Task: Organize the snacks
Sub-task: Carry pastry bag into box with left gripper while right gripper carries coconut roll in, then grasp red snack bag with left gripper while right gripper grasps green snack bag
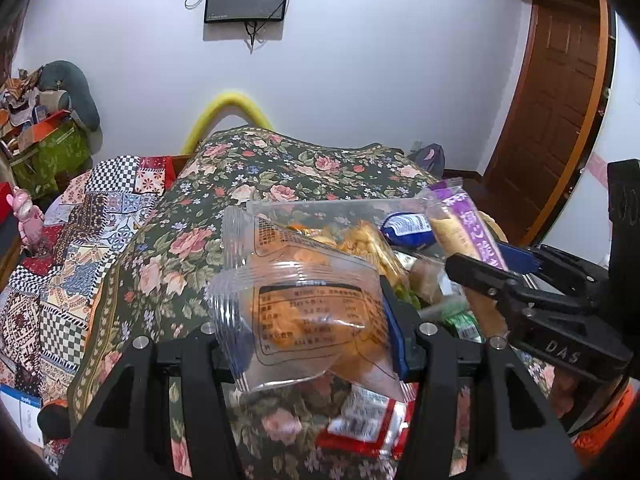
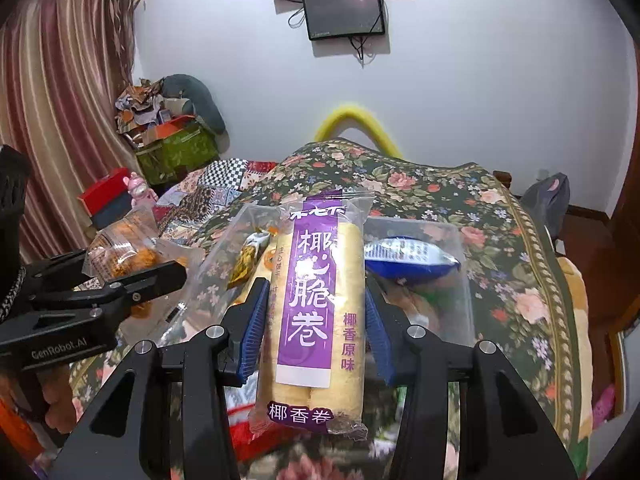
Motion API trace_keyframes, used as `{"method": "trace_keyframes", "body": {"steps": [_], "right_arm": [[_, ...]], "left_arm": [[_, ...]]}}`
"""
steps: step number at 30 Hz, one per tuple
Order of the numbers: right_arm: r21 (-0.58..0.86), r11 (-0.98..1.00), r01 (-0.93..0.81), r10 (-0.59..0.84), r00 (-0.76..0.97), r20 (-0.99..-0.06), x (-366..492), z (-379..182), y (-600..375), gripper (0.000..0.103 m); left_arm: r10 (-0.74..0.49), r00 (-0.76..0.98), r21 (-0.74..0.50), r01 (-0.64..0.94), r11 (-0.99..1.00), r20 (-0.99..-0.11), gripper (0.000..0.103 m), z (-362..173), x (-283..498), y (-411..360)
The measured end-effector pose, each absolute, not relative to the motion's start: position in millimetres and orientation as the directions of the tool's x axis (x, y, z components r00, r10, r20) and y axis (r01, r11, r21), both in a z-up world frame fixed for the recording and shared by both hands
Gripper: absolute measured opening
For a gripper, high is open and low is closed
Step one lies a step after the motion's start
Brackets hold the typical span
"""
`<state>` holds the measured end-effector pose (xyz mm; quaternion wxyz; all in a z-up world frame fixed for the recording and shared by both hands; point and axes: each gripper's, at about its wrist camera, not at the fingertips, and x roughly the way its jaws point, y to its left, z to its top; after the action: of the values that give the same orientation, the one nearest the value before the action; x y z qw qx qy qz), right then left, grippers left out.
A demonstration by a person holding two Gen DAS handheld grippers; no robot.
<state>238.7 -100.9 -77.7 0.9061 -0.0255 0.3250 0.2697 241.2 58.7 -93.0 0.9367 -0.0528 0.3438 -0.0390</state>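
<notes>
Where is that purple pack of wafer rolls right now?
The purple pack of wafer rolls is clamped in the right gripper, held upright above the clear bag of snacks on the flowered bedspread, just right of the left gripper.

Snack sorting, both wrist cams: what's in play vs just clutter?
In play:
- left gripper, shut on clear snack pack
- right gripper, shut on purple roll pack
- clear bag holding blue pack
- red-white packet

Clutter:
- floral blanket
- patchwork quilt
- wall screens
- pink toy
- door
</notes>
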Motion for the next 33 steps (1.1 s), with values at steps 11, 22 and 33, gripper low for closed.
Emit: {"method": "trace_keyframes", "body": {"steps": [11, 22, 33], "right_arm": [[0.111, 0.842, -0.527, 0.459, 0.595, -0.660, 277, -94, -70, 0.043], [0.144, 0.827, -0.543, 0.481, 0.552, -0.681, 280, -97, -76, 0.044], [0.100, 0.844, -0.528, 0.465, 0.624, -0.628, 248, -65, -119, 0.052]], "left_arm": [[-0.122, 0.715, -0.160, 0.015, 0.987, -0.688, 0.053, -121, 297, 70], [-0.135, 0.700, -0.168, 0.021, 0.986, -0.701, 0.067, -130, 304, 75], [-0.120, 0.739, -0.101, 0.071, 0.992, -0.663, 0.079, -100, 267, 55]]}}
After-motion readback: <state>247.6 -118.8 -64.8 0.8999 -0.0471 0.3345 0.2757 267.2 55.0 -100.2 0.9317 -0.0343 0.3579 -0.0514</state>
